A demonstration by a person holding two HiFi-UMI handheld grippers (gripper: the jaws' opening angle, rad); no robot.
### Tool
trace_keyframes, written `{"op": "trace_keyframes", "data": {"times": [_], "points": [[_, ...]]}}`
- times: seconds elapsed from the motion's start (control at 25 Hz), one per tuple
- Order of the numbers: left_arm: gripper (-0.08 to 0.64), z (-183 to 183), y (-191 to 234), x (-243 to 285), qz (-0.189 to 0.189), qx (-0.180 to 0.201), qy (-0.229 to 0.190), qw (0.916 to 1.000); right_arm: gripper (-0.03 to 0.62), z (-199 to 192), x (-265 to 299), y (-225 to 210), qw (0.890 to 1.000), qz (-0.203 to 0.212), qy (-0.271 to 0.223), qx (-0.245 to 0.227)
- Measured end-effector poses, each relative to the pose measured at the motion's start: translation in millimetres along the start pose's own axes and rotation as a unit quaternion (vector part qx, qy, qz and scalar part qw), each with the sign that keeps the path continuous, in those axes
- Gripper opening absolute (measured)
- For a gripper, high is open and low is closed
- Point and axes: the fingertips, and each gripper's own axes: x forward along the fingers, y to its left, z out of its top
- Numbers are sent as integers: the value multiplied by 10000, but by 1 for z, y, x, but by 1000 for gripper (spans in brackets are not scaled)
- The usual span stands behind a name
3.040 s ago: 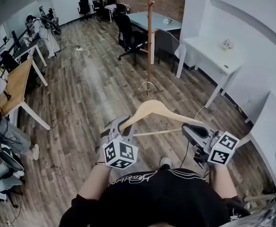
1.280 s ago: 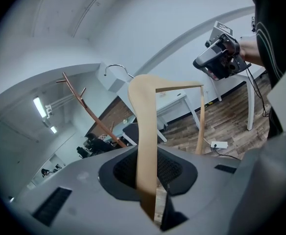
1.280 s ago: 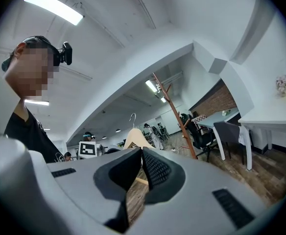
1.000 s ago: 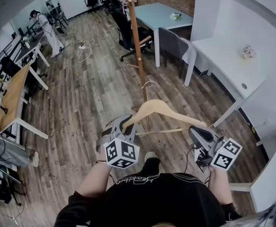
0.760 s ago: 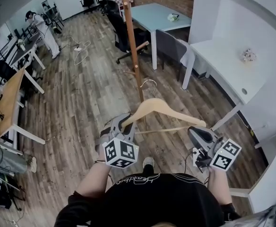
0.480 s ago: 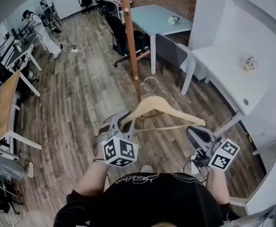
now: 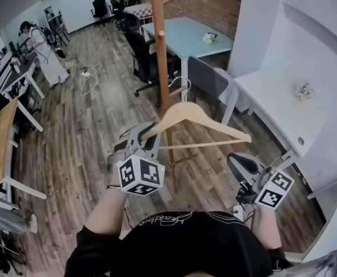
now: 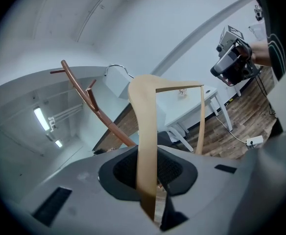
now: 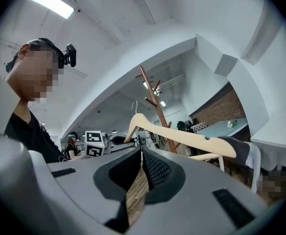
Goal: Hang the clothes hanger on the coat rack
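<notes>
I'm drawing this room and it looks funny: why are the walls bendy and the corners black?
Head view: the wide lens bows the straight walls. Left gripper view: a round black border, and the hanger looks huge and stretched near the lens. Right gripper view: the ceiling light glares, corners dark too.

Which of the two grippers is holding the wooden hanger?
The left gripper: its jaws clamp one arm of the wooden hanger. The right gripper sits below the other end, jaws together, empty.
</notes>
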Motion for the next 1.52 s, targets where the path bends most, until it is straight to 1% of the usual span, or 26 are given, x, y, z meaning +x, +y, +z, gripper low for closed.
{"op": "trace_keyframes", "data": {"times": [0.16,0.28,0.48,0.68,0.96,1.2,1.52], "points": [[61,10,20,6,63,-38,-162,9998,43,8,14,-2,9999,84,33,-135],[63,16,34,11,152,-56,-201,9997,43,13,25,-5,9996,227,44,-174],[62,20,56,22,330,11,-133,9994,43,25,44,-12,9982,489,73,-348],[62,27,79,35,500,90,-41,9987,43,33,62,-29,9967,741,133,-319],[63,30,112,62,739,91,30,9972,43,37,88,-59,9950,934,219,-275],[63,26,130,83,855,113,133,9962,43,44,104,-81,9938,1041,275,-290],[63,5,143,108,900,40,377,9952,43,45,123,-105,9927,1129,339,-240]]}}
